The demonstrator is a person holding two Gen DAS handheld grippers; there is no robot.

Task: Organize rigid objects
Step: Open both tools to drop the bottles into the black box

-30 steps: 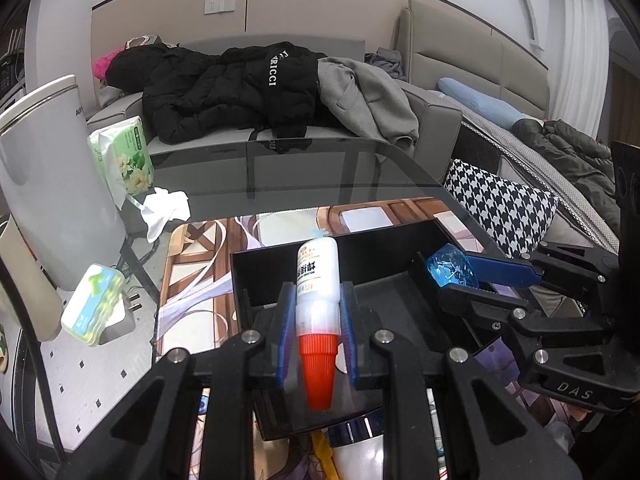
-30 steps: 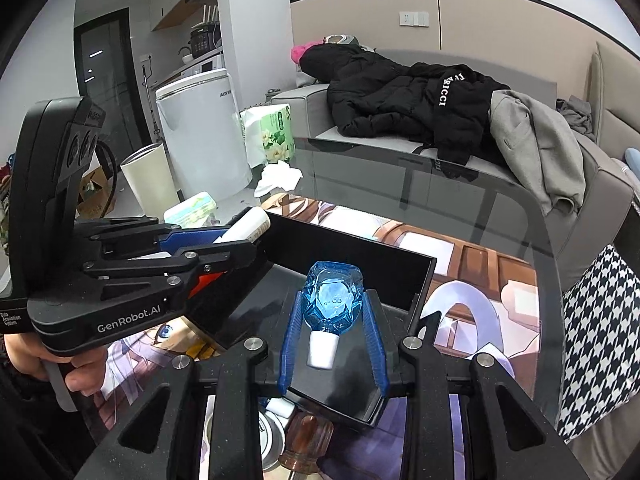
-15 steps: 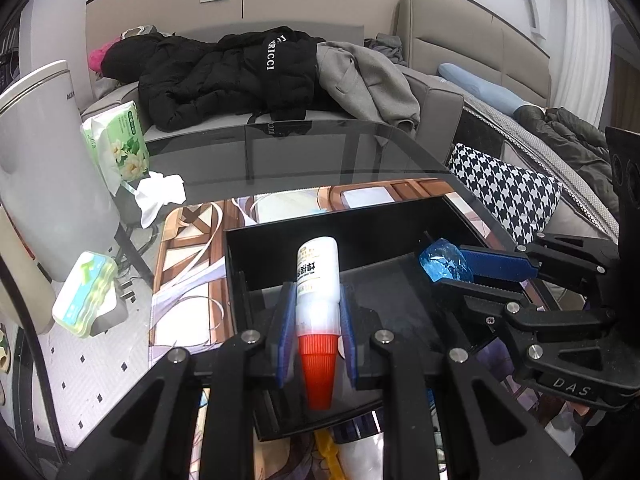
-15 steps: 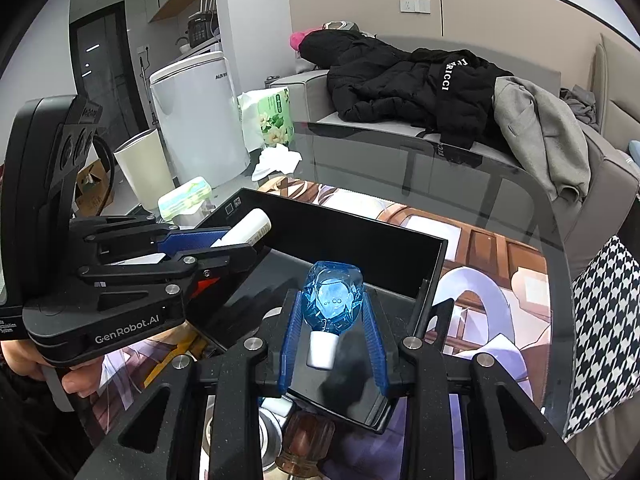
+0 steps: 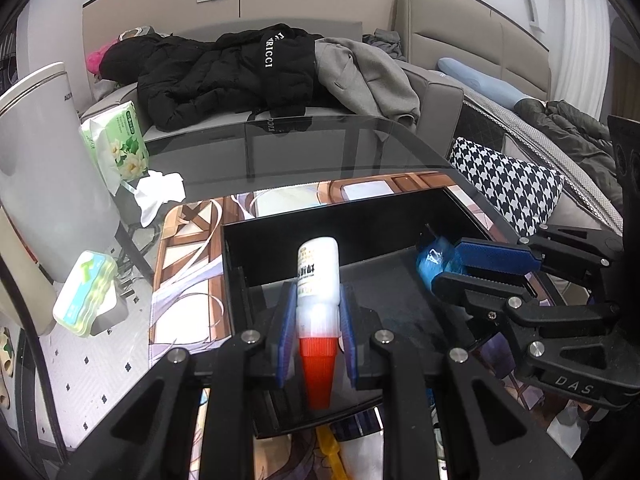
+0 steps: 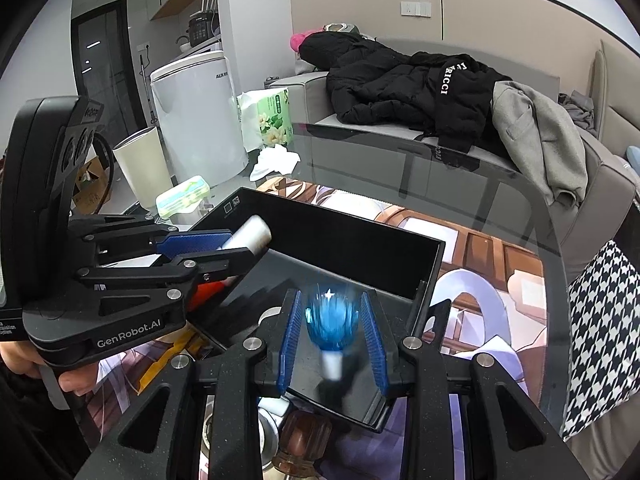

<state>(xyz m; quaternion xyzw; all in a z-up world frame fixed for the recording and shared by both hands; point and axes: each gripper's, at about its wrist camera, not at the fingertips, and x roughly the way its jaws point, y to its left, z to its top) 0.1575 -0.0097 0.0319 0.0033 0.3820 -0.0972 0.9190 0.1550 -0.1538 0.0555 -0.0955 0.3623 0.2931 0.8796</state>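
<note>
Left gripper [image 5: 318, 292] stays clamped on a white plastic bottle with a red conical cap [image 5: 318, 256], held cap-toward-camera above the near-left part of a black open-topped rectangular tray [image 5: 360, 228]. The bottle has not been set down. Half a second ago it hung in much the same place, though this gripper has edged further in over the tray.

The change is on the other side. In the right wrist view the right gripper [image 6: 330, 300] has spread its blue pads [image 6: 289, 336] clear of the faceted blue translucent bottle with a white cap [image 6: 332, 322]. A moment ago they pinched it; now there is daylight on both sides and the bottle is motion-blurred, evidently dropping toward the tray's near-right floor. Judged from this, one item is being delivered and the white bottle is next to go in.

The tray sits on a printed illustrated mat [image 5: 188, 248] on a smoked-glass table [image 5: 320, 148]. Apart from the falling blue bottle, the visible stretches of its dark floor show nothing lying on them, but both grippers hide part of it.

Just outside the tray's near edge, under the right gripper, an amber translucent tool handle [image 6: 304, 436] lies on the mat — probably still to be sorted.
</note>
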